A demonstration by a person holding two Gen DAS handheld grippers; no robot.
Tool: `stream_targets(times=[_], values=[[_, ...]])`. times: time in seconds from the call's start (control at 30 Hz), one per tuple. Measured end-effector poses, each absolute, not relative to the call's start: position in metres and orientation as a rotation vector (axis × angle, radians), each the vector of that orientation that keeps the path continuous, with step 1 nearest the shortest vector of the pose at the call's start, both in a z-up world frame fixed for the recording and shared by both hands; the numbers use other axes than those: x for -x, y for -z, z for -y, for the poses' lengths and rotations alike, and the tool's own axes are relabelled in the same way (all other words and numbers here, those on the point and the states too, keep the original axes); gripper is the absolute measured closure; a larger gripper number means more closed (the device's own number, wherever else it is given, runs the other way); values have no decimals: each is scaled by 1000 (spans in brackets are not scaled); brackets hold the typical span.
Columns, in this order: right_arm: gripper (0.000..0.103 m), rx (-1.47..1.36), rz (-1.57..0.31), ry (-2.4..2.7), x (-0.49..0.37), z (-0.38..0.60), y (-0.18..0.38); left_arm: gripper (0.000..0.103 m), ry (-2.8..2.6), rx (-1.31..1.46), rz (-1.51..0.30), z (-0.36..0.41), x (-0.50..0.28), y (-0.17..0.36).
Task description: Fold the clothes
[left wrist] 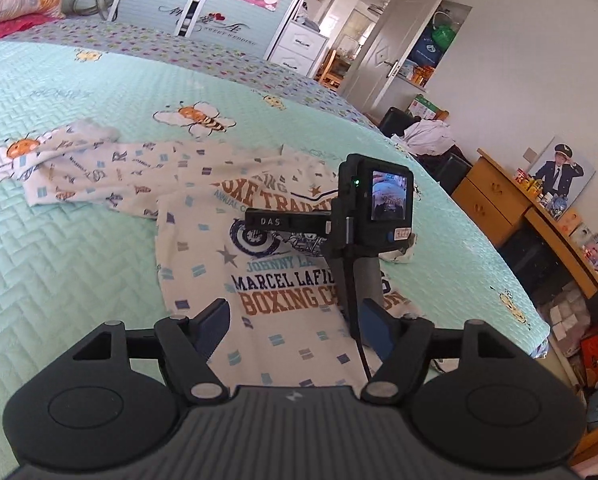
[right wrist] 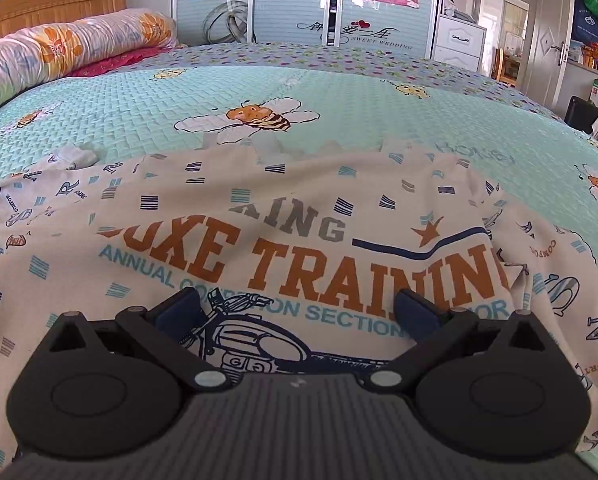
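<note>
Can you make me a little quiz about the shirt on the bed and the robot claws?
1. True or false: the left claw is shut on the shirt.
2. What insect is drawn on the green bedspread? A) bee B) spider C) ant
3. Fill in: the orange word printed on the shirt ahead of the right claw is ______.

Key: 1 false, both claws are open. 2 A. 3 TRAINING.

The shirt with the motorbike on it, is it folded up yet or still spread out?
Mostly spread out. The shirt lies flat on the bed, its whole print showing and one sleeve stretched sideways. The other sleeve is hidden.
</note>
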State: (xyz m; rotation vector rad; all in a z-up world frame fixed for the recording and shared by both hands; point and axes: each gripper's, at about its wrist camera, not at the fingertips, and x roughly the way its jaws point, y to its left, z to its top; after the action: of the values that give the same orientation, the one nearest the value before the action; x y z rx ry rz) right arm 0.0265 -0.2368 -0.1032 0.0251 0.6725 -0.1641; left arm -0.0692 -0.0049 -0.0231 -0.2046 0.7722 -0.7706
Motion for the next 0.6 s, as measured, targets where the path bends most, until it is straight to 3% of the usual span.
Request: stream_targets(times=[0.6], values=[[1,-26,-673,164,-26,237,103,29,690,222,-877,-19,93,18]])
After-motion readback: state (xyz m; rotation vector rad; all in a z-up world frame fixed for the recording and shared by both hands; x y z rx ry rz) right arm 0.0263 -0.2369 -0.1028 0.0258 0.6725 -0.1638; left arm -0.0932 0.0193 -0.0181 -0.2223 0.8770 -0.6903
